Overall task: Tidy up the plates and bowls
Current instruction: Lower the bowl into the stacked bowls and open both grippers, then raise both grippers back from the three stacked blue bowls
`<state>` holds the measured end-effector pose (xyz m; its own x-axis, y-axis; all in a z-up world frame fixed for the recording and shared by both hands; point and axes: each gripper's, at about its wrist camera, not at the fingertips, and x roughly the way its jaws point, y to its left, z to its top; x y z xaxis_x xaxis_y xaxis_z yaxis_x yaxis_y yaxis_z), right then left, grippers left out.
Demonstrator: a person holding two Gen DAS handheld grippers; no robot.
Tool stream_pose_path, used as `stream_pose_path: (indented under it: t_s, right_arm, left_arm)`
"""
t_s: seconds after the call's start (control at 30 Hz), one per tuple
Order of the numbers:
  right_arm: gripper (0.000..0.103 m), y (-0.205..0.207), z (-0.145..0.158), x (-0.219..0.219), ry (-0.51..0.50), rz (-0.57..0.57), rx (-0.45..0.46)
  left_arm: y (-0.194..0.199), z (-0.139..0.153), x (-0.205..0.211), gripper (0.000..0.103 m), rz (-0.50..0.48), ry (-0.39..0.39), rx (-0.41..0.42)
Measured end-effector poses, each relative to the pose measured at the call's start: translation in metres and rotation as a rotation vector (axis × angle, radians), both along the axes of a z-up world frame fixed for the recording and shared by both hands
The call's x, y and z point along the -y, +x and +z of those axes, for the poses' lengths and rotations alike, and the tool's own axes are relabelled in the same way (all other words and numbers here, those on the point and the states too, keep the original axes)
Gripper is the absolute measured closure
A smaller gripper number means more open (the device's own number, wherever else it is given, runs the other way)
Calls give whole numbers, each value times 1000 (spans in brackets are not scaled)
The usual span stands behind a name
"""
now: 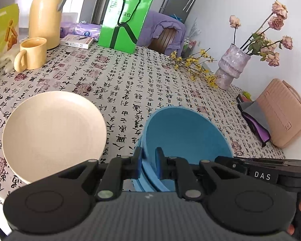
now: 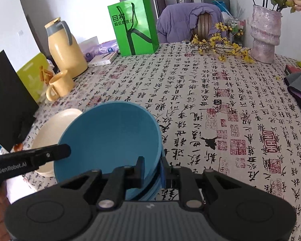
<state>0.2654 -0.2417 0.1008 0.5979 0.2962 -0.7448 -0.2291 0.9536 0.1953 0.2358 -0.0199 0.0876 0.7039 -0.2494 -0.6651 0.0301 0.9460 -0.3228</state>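
Stack of blue bowls (image 1: 187,138) on the table (image 1: 130,80), just right of a cream plate (image 1: 54,134). Left gripper (image 1: 148,160): jaws closed on the near left rim of the bowls. Right gripper (image 2: 152,170): jaws closed on the near right rim of the same stack. Behind stand a yellow mug (image 1: 31,54), a flask (image 1: 45,14) and a green bag (image 1: 124,20).

The left wrist view looks forward and down along its own fingers from close above the tablecloth (image 1: 130,76), with the blue bowl (image 1: 186,132) right at the tongs and the cream plate (image 1: 54,132) to their left. The right wrist view faces the same way from the bowl's (image 2: 110,136) other side. Both share the green bag (image 1: 124,20) (image 2: 134,26) and vase (image 1: 230,66) (image 2: 265,32) beyond the tongs.
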Motion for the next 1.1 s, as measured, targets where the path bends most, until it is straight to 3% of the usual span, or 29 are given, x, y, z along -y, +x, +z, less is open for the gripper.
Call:
stream_pose_path:
  t_s: [0.17, 0.3, 0.43, 0.53, 0.8, 0.87, 0.93, 1.1]
  right_arm:
    - [84, 0, 0, 0, -4, 3, 2]
    - [73, -2, 1, -6, -34, 32, -4]
    - [73, -4, 4, -9, -61, 44, 5]
    - [66, -6, 8, -6, -58, 40, 23]
    - [60, -24, 20, 5, -48, 19, 113]
    - [56, -33, 24, 7, -34, 18, 157]
    - [44, -47, 28, 8, -21, 14, 225]
    - [28, -99, 28, 5, -62, -44, 478]
  left_arm:
    - [2, -4, 1, 90, -5, 6, -2]
    - [1, -4, 0, 90, -15, 4, 0]
    - [1, -5, -1, 90, -18, -2, 1]
    - [-1, -5, -2, 89, -30, -2, 11]
    - [-28, 9, 4, 87, -58, 78, 128]
    - [-39, 14, 4, 81, -65, 105, 169]
    - [-55, 17, 2, 70, -65, 132, 224]
    - [-102, 13, -17, 31, -46, 191, 403]
